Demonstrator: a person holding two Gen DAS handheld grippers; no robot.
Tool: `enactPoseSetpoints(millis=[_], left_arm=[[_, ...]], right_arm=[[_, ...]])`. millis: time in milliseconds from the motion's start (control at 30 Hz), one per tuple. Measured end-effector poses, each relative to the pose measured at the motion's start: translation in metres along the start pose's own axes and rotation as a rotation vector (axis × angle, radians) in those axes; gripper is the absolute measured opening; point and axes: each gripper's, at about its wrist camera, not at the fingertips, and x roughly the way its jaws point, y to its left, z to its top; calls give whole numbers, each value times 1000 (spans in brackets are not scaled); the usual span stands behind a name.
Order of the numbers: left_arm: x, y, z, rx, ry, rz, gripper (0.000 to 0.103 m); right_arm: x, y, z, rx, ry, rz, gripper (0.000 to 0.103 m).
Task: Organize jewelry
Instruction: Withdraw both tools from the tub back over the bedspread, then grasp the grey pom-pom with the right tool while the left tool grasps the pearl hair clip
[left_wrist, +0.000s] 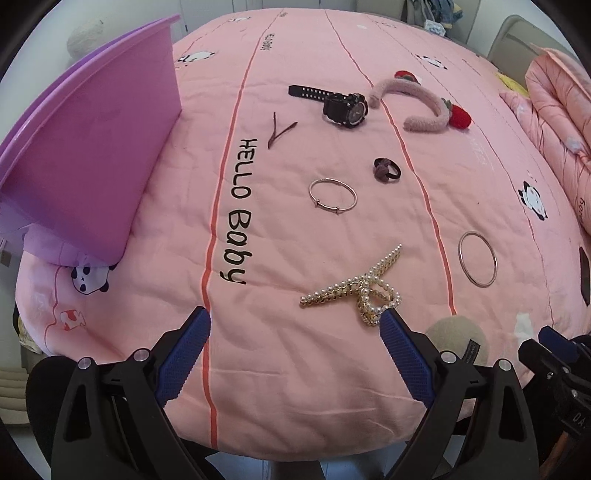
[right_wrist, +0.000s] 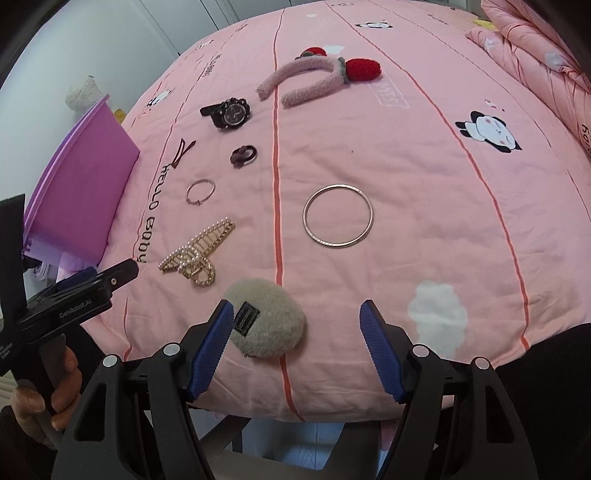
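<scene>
Pearl hair claw (left_wrist: 354, 291) touches the left gripper's (left_wrist: 295, 325) right tip; both jaws gape. Only the right gripper's (right_wrist: 297, 314) view shows the fluffy clip (right_wrist: 266, 321) whole.

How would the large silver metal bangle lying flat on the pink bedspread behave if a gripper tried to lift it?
The large silver metal bangle looks rigid, so it probably won't flex. Its thin, smooth rim lies flush on the soft pink bedspread, so fingers may slip or snag fabric. Stood on edge, it would likely roll.
</scene>
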Motion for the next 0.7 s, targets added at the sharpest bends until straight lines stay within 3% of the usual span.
enactPoseSetpoints(millis=[233, 700], left_arm=[[19, -1, -3, 77, -4, -28, 91], [44, 8, -4, 51, 36, -92, 91]], right_arm=[[14, 17, -13, -42, 20, 0, 68], [42, 28, -18, -93, 82, -57, 68]])
